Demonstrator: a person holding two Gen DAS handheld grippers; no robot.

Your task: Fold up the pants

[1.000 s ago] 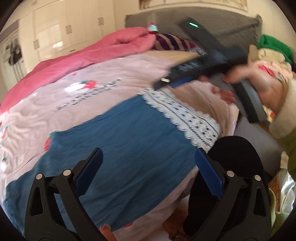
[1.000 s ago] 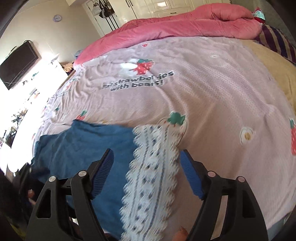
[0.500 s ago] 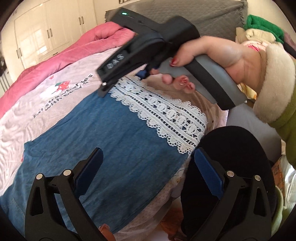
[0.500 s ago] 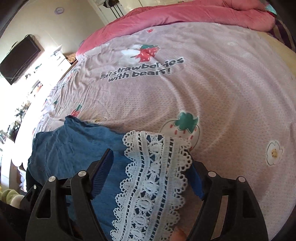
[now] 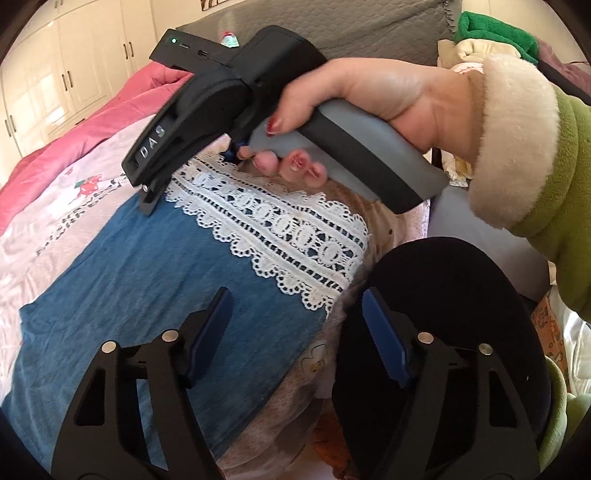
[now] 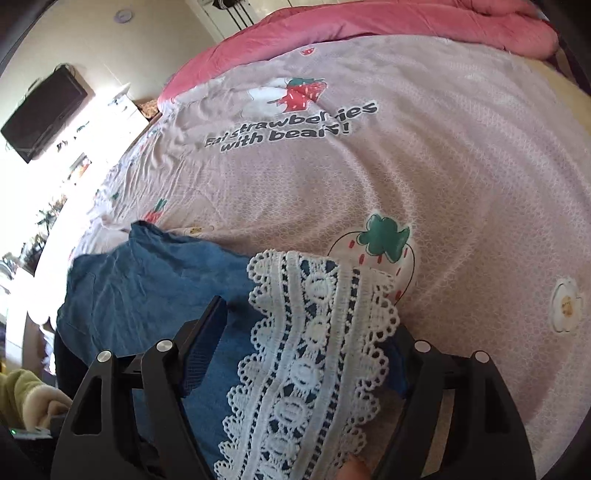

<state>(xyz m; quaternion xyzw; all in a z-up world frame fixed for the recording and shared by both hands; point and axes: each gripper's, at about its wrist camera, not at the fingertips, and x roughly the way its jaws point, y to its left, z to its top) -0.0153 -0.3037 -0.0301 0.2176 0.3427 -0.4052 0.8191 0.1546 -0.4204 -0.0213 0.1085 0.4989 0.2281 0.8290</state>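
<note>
Blue denim pants with a white lace hem lying flat on our pink strawberry-print bedspread, our right gripper just closing astride the lace, pads not yet pressing, our left gripper narrowing above the denim edge, holding nothing, pink quilt beyond.

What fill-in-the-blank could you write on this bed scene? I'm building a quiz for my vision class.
The pants are ____ in colour. Their hem carries white ____ trim. The bedspread under them is printed with red ____. The quilt bunched beyond is ____.
Missing: blue; lace; strawberries; pink.
</note>
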